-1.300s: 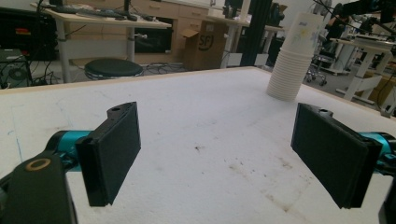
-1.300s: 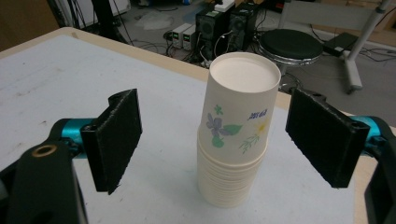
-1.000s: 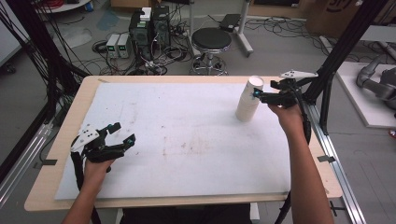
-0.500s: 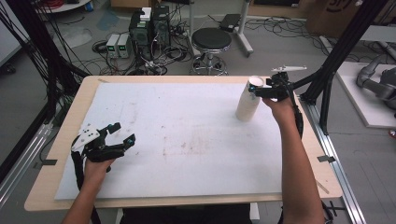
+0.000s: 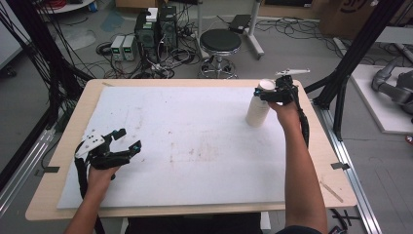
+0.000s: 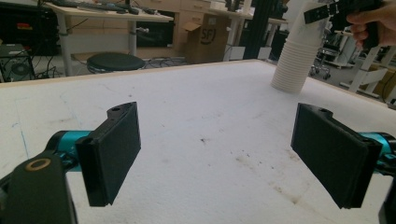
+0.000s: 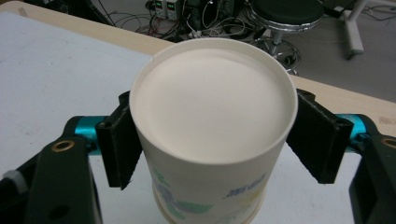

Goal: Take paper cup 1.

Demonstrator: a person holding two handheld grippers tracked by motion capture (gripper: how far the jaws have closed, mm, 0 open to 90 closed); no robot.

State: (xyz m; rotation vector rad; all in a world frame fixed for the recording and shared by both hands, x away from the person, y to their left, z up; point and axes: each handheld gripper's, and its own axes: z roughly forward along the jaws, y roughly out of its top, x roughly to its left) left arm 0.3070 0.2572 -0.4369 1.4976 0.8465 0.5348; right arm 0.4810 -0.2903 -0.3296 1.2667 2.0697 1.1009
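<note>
White mat (image 5: 195, 141) lies bare around cup stack (image 5: 257, 108).

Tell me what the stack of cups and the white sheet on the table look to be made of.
Stack of cups: likely paper, matte white with a printed pattern and rolled rims ribbing the stack's side. White sheet: seemingly foam board or thick paper, matte, scuffed and stained brown in spots; uncertain.

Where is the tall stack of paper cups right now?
In the high view the stack of paper cups stands upside down at the far right of the white mat. The right gripper has its jaws on either side of the top cup.
</note>
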